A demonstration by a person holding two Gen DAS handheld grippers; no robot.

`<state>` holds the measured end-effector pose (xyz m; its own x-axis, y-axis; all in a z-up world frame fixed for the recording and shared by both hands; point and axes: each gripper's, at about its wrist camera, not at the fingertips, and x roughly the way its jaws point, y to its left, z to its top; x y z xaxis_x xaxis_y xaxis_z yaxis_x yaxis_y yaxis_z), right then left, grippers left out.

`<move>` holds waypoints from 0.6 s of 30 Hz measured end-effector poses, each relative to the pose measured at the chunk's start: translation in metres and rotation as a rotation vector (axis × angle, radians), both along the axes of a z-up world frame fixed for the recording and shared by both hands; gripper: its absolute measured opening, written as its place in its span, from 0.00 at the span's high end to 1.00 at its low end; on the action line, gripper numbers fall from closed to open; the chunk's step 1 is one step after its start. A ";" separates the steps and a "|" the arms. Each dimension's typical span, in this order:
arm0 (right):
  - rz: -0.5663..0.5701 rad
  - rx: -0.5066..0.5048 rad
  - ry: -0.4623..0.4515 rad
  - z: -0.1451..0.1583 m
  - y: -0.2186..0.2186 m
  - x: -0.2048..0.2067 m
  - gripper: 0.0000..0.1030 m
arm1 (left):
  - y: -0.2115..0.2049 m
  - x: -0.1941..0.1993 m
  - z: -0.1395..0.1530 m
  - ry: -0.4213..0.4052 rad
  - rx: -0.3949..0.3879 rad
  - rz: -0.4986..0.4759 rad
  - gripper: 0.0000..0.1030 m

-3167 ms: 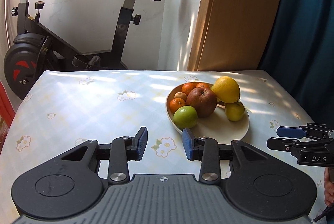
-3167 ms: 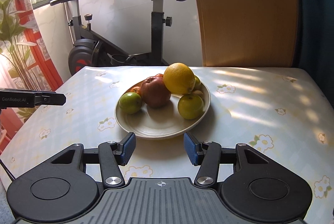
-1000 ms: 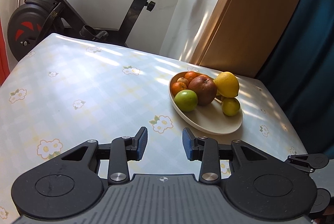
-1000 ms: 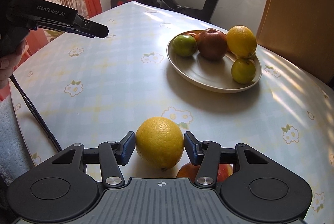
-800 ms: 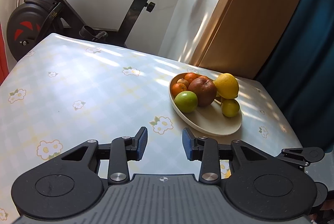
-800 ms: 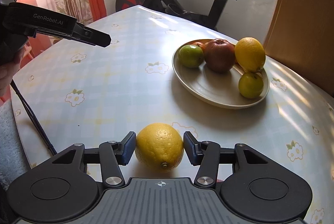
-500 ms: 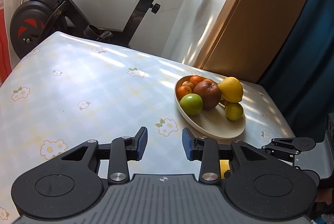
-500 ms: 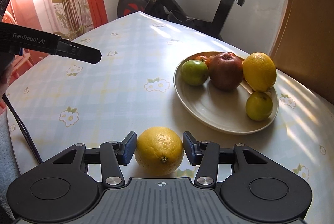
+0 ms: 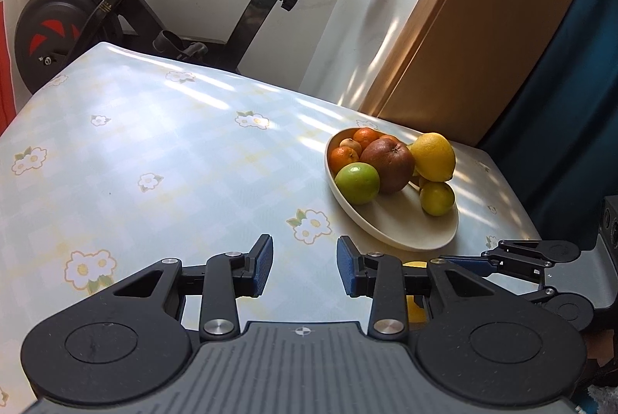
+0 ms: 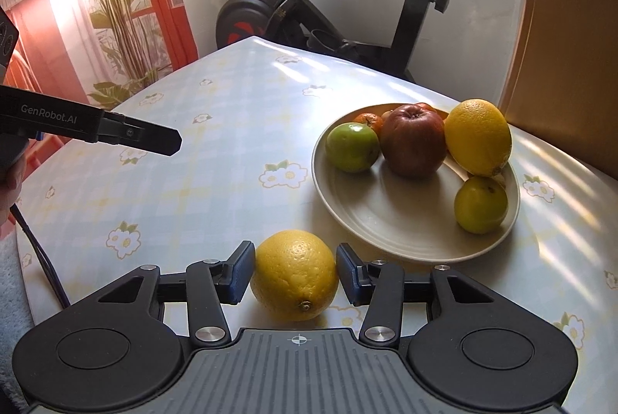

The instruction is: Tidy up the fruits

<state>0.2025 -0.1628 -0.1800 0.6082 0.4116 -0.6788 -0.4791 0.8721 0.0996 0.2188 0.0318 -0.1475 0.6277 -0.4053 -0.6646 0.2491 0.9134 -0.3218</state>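
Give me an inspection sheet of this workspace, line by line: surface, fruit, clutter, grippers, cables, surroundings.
Surface: table under a floral checked cloth, sunlit.
Job's things: plate holding a green apple, red apple, large lemon, small yellow-green fruit and small oranges; second lemon outside the plate.
Clutter: nothing seen.
Grippers: right gripper shut on the second lemon; left gripper open, empty.
Cables: black cable at the table's left edge.
Surroundings: exercise bike, potted plant, wooden panel.
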 end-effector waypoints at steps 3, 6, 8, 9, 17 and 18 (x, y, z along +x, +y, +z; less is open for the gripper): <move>-0.003 -0.004 0.000 0.000 -0.007 -0.006 0.58 | -0.006 0.003 -0.005 0.018 -0.004 -0.030 0.63; -0.017 -0.016 -0.002 0.001 -0.010 -0.010 0.56 | -0.013 0.006 -0.011 0.046 -0.016 -0.059 0.63; -0.021 -0.023 -0.003 0.001 -0.011 -0.014 0.56 | -0.020 0.006 -0.017 0.064 -0.043 -0.088 0.63; -0.019 -0.026 -0.002 0.001 -0.010 -0.015 0.56 | -0.023 0.006 -0.019 0.068 -0.050 -0.099 0.63; -0.003 -0.050 0.002 0.000 -0.008 -0.028 0.57 | -0.042 0.014 -0.029 0.115 -0.089 -0.176 0.64; -0.005 -0.047 0.003 0.000 -0.009 -0.028 0.57 | -0.044 0.014 -0.030 0.118 -0.091 -0.183 0.64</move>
